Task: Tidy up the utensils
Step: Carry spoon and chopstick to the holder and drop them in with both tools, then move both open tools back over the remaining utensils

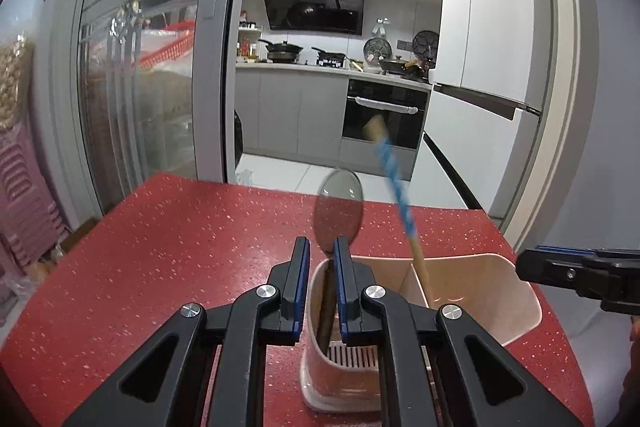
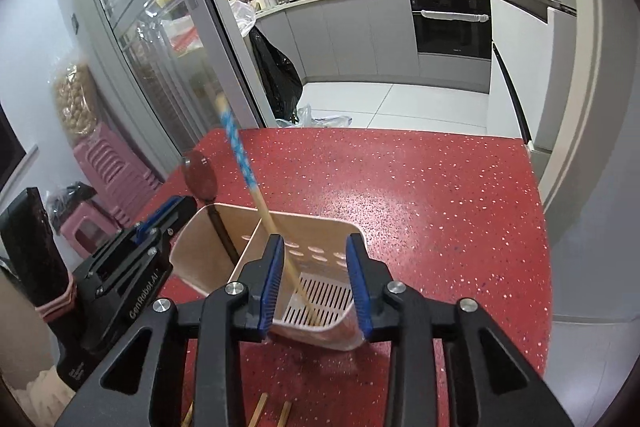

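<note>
Two utensils stand in the caddy (image 2: 280,227), a pale plastic holder with a centre divider and a slotted floor, set on the red speckled surface (image 2: 420,207).

Handling, as judged: the spoon (image 1: 338,205) looks like metal, so stiff, smooth and likely slippery. Its thin dark handle is the part to take, near the middle; the broad bowl would be hard to pinch. The chopsticks (image 2: 244,163) look like light, rigid wood that rolls easily, and are best taken across the shaft and pressed together as a pair. The caddy seems light and may tip if a tall utensil leans hard on its wall.

Appearance: the spoon has an oval reflective bowl, uppermost, and stands in the left compartment. The chopsticks are tan with a blue-and-white patterned band towards the top. They lean to the left in the right compartment, tips on the slots. More tan sticks (image 2: 260,407) lie on the surface at the near edge of the right view.

Left tool (image 1: 322,247): nearly closed, the spoon handle between its pads; actual contact cannot be confirmed.

Right tool (image 2: 315,247): jaws apart, gripping nothing. The chopsticks pass between them, close to the left pad.
</note>
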{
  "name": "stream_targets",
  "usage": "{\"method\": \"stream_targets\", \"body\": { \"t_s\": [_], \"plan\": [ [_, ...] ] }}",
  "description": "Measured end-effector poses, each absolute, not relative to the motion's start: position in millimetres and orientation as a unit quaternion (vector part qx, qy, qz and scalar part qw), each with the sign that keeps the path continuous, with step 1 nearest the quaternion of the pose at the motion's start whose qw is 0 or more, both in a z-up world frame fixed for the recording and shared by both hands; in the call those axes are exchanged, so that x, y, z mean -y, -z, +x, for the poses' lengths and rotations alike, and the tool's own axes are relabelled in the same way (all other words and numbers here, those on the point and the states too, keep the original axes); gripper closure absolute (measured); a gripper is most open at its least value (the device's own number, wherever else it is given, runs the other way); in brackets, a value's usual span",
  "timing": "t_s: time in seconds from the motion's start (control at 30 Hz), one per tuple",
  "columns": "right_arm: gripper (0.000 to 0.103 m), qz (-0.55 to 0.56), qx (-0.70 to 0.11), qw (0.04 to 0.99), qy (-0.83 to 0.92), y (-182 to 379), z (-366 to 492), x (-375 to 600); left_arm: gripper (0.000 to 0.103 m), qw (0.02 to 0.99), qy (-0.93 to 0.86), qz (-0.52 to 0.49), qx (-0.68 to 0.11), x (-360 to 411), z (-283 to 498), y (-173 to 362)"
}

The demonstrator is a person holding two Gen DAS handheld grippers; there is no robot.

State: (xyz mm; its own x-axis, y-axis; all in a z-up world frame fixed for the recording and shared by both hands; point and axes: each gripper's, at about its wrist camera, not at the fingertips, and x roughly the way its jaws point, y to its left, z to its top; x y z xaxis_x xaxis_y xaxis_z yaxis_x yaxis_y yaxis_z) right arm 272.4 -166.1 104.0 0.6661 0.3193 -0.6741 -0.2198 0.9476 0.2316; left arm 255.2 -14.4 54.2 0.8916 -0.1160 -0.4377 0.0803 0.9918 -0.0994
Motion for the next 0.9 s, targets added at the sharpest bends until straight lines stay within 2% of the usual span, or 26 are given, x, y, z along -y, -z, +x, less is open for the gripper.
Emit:
{"method": "stream_targets", "body": {
  "t_s": [0.4,0.53,0.57,0.63,0.7,0.77,0.9],
  "plan": [
    [0.050,0.084,-0.388,0.905,-0.150,-103.4,226.4,166.6,0.065,0.969,0.050,-0.036,-0.239,-6.0,221.4,-74.4],
    [0.045,0.092,-0.401,0.899,-0.148,-94.5,209.8,164.9,0.065,0.963,0.040,-0.030,-0.266,-15.9,205.8,-67.7],
    [0.043,0.093,-0.405,0.897,-0.147,-91.8,205.9,164.9,0.047,0.960,0.043,-0.038,-0.275,-19.1,202.7,-64.9],
    [0.042,0.096,-0.414,0.893,-0.144,-85.7,198.0,163.9,0.000,0.955,0.037,-0.050,-0.290,-26.4,193.8,-59.2],
    [0.039,0.099,-0.424,0.889,-0.143,-79.4,190.7,165.5,0.000,0.959,0.025,-0.054,-0.277,-31.1,177.2,-56.7],
    [0.029,0.102,-0.434,0.884,-0.141,-71.7,182.6,165.1,0.000,0.957,0.025,-0.041,-0.286,-32.2,165.4,-52.1],
    [0.027,0.108,-0.460,0.870,-0.137,-52.5,167.3,164.9,0.000,0.949,0.019,-0.021,-0.315,-35.4,144.0,-34.0]
  ]
}}
